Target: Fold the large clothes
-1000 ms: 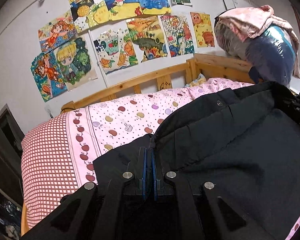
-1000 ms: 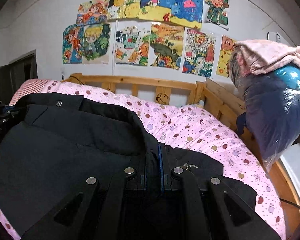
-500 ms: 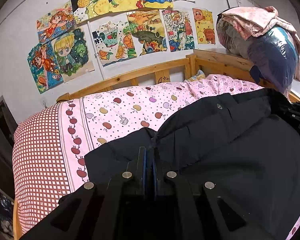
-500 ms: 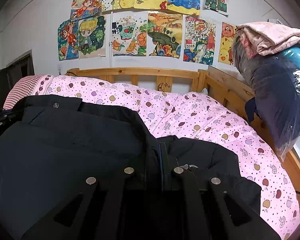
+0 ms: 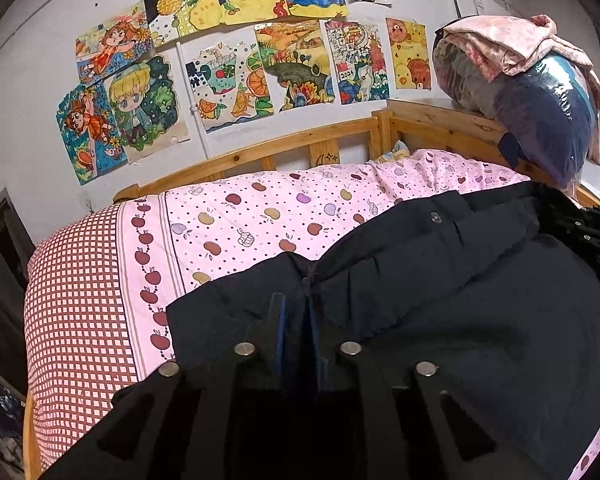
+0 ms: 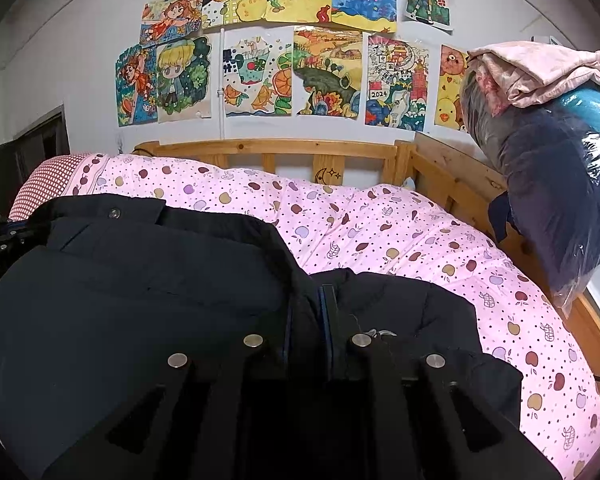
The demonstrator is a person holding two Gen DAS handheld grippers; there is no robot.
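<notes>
- The black jacket (image 5: 440, 320) lies spread on the pink quilt (image 5: 260, 216); it fills the lower right of your left view and the lower left of your right view (image 6: 132, 300).
- Your left gripper (image 5: 295, 312) is pinched on a bunched edge of the jacket. Blue pads nearly together, only fabric between them.
- Your right gripper (image 6: 309, 312) is the same: clamped on a jacket fold, with a narrow gap packed with cloth.
- A metal snap button (image 5: 435, 217) sits on a flap at the jacket's far edge; the right view shows it too (image 6: 114, 213).
- A loose section of the jacket lies just right of the right gripper, on the quilt, with a small metal piece that is too small to tell.
- The opposite gripper's black body pokes in at the frame edge in both views. It carries white lettering, too small to read.
- The quilt has an apple print on dotted pink, with a red-checked band (image 5: 76, 300) along its left end.
- The wooden bed rail (image 6: 268, 148) runs behind the quilt and has a moon-and-stars mark on one slat (image 6: 327, 175).
- Kids' drawings (image 6: 292, 40) are taped on the wall (image 6: 80, 40). One reads "2024" (image 6: 378, 94); another has Chinese characters that aren't clear.
- A plastic-wrapped bundle (image 6: 552, 184) rests on the right-hand rail, with a pink cloth (image 6: 540, 72) on top.
</notes>
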